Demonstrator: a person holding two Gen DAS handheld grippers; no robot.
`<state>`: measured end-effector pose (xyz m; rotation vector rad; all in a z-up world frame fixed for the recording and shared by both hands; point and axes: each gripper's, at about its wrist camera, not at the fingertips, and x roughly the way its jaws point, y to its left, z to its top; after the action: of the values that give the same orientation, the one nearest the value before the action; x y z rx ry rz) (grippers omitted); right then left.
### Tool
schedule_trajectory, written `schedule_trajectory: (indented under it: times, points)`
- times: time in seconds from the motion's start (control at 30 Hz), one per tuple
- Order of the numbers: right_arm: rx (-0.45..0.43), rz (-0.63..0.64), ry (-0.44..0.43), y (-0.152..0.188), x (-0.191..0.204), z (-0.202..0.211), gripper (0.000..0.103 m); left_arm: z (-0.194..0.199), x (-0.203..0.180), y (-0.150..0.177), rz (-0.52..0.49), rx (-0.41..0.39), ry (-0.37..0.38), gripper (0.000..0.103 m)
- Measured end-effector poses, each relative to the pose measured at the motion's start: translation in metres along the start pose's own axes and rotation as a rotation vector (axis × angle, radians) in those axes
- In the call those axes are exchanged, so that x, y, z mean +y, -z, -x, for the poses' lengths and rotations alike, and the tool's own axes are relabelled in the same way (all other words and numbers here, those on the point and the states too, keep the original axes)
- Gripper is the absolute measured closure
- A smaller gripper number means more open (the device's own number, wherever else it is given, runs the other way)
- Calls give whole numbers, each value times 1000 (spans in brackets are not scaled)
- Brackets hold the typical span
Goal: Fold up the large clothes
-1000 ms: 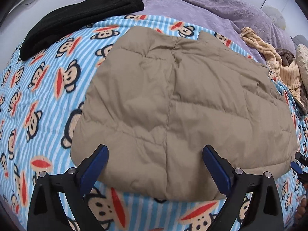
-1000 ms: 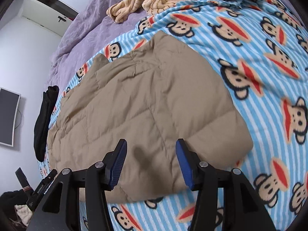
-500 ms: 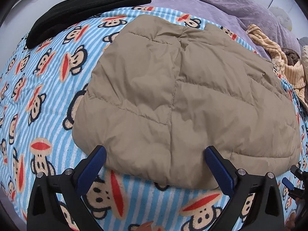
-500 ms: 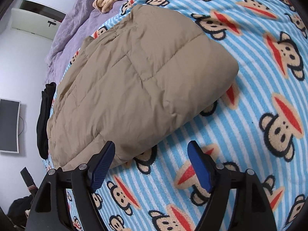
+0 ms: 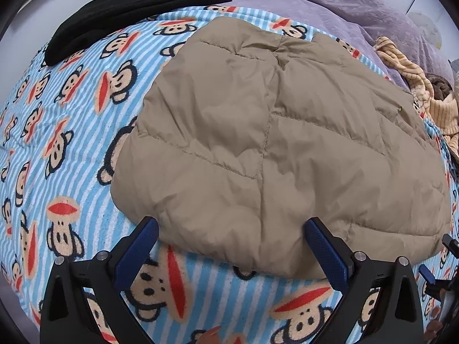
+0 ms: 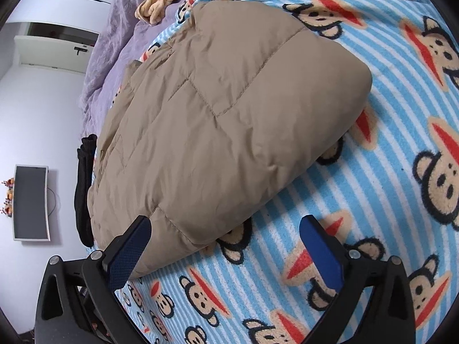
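A tan quilted puffer jacket (image 5: 275, 149) lies folded into a thick pad on the blue striped monkey-print blanket (image 5: 66, 132). It also shows in the right wrist view (image 6: 223, 120). My left gripper (image 5: 229, 226) is open and empty, its fingers straddling the jacket's near edge just above the blanket. My right gripper (image 6: 223, 226) is open and empty over the jacket's near corner, its left finger (image 6: 129, 252) by the jacket's edge and its right finger (image 6: 321, 249) over bare blanket (image 6: 387, 172).
A folded black garment (image 5: 129, 8) lies at the far left of the bed. A purple bedspread (image 5: 344, 5) covers the far side. A yellow striped garment (image 5: 413, 86) is bunched at the right. A monitor (image 6: 30, 202) hangs on the white wall.
Both grippers have drawn back toward me from the jacket. The right gripper opened wide and shifted right off the jacket. The jacket stays folded and still.
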<state>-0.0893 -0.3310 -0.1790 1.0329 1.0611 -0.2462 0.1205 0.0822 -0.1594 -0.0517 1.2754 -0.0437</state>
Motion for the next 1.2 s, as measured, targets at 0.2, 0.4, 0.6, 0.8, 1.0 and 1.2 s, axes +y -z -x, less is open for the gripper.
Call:
schedule_trajectory:
  times: [0.2,0.4,0.6,0.8,1.0,1.2]
  points:
    - [43,-85,-51,-13,-10,-18,0,0,7,2,10,-3,18,1]
    - [44,-71,-84,-16,-1,-24,0,-12,51,10,267,115,300,1]
    - [54,-87,-97,-17,-3,-28,0,-36,72,30,362,176,464,1]
    - [62,-113,-120,-19,-14,-32,0,-50,61,4,372,135,566,1]
    - [53,-107,-200,-32,-1,-34,0,-54,57,-37,381,62,569,1]
    - [85,-140,-252,-44,5,-59,0,-66,46,-48,342,29,449,21]
